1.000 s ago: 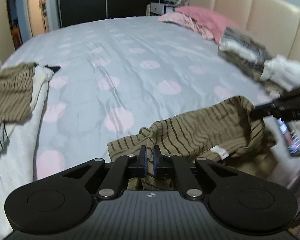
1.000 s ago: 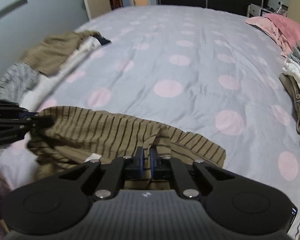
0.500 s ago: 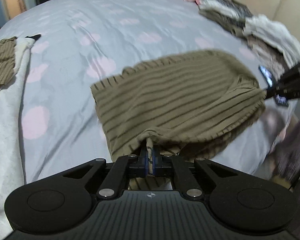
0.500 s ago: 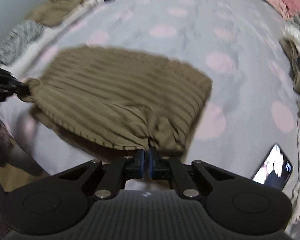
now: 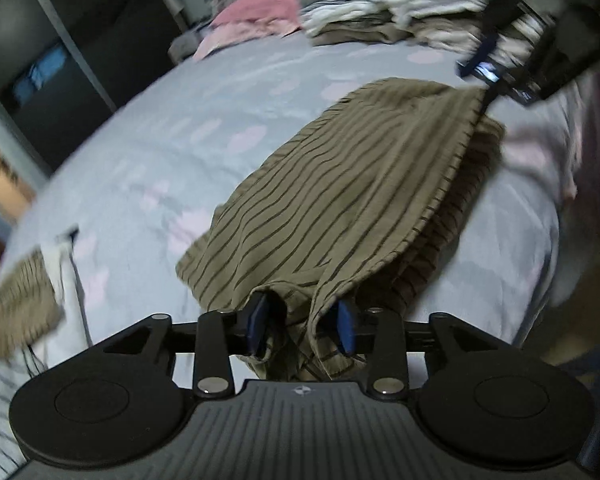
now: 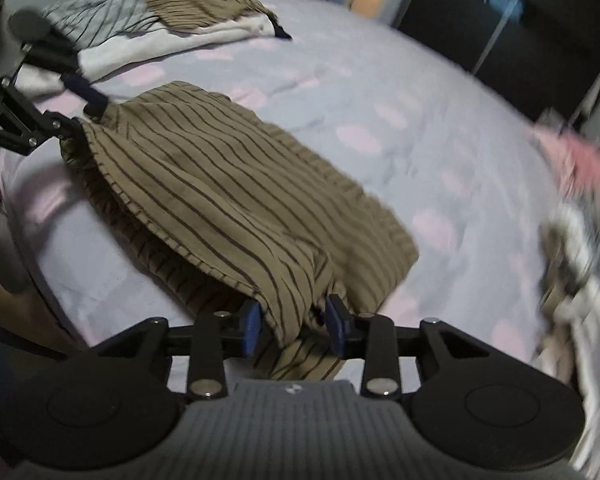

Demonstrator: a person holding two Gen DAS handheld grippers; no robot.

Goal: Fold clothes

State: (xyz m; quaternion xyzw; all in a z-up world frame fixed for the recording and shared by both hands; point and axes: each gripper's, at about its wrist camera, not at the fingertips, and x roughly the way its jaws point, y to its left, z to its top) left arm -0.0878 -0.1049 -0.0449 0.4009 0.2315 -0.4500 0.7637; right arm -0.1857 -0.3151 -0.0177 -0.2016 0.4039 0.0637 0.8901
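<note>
- Olive-brown soft knit garment w/ thin dark stripes [image 5: 352, 184], folded over on itself, lies near the front edge of the lilac bedsheet w/ pale pink dots [image 5: 172, 128].
- My left gripper [image 5: 302, 326]: jaws just been opening, blue pads apart, garment corner bunched loose between them, not pinched.
- My right gripper [image 6: 294, 326]: same, jaws just been opening, the other corner lying slack between the pads.
- Both views blurry.
</note>
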